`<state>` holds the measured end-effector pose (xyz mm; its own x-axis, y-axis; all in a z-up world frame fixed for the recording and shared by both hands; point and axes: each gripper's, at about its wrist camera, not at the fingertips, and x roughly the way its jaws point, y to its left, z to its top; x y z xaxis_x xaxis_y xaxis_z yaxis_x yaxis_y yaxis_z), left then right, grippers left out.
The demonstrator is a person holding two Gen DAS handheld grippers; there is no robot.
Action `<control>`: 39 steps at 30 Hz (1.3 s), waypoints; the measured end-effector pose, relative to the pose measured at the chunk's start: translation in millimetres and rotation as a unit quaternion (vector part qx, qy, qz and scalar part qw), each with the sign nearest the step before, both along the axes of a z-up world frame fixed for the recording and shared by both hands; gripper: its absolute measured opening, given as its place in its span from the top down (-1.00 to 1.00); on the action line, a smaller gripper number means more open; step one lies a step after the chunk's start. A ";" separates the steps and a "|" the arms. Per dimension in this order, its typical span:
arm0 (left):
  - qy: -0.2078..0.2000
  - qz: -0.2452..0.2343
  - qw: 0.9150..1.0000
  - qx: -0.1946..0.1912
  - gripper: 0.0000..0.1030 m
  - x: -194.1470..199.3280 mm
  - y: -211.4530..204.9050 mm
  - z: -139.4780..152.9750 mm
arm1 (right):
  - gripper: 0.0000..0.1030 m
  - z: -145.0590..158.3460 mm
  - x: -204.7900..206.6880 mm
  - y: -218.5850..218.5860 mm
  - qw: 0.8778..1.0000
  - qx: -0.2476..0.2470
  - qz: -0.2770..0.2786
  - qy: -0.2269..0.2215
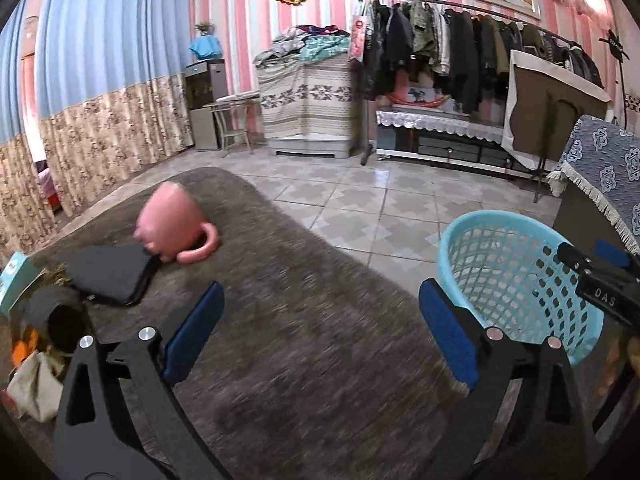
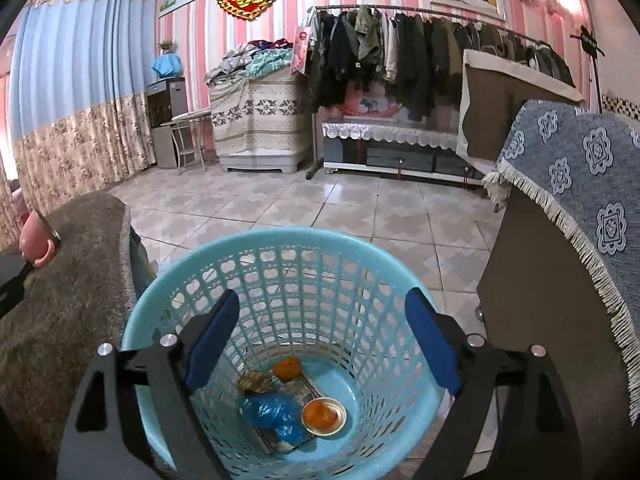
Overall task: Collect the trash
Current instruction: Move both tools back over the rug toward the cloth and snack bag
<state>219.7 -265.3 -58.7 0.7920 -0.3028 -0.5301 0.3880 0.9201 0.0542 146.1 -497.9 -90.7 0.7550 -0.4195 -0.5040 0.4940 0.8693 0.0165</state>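
Observation:
A light blue plastic basket point(image 2: 280, 264) stands on the floor beside the brown-covered table. In it lie an orange peel point(image 2: 287, 368), a brownish scrap point(image 2: 256, 382), blue crumpled plastic point(image 2: 276, 412), a small round dish with an orange piece point(image 2: 323, 416) and a flat wrapper. My right gripper point(image 2: 322, 344) is open and empty above the basket's mouth. My left gripper point(image 1: 320, 332) is open and empty over the table point(image 1: 304, 320). The basket point(image 1: 516, 280) shows to its right. Crumpled paper point(image 1: 30, 384) and orange scraps point(image 1: 24, 350) lie at the table's left edge.
On the table lie a tipped pink mug point(image 1: 172, 224), a black pouch point(image 1: 112, 276), a dark cup on its side point(image 1: 56, 316) and a teal box point(image 1: 16, 280). A cabinet with a blue fringed cloth point(image 2: 580, 200) stands right of the basket. Tiled floor lies beyond.

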 end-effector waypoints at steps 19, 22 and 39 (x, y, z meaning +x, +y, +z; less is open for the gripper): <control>-0.007 0.131 0.991 0.021 -0.89 -39.9 178.9 7.2 | -0.76 6.8 5.4 105.5 0.991 -0.019 0.128 0.016; -0.001 0.157 0.987 0.028 -0.89 -38.7 210.9 5.1 | -0.76 6.3 6.0 120.7 0.989 -0.019 0.145 0.018; 0.035 0.282 0.959 0.008 -0.89 -49.9 371.9 -8.7 | -0.76 4.3 37.5 233.2 0.967 0.019 0.250 0.035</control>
<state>169.8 106.7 -67.4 0.7890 0.1724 -0.5898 -0.1685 0.9837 0.0620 183.6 -264.7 -86.4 0.8220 0.0099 -0.5693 0.0125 0.9993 0.0354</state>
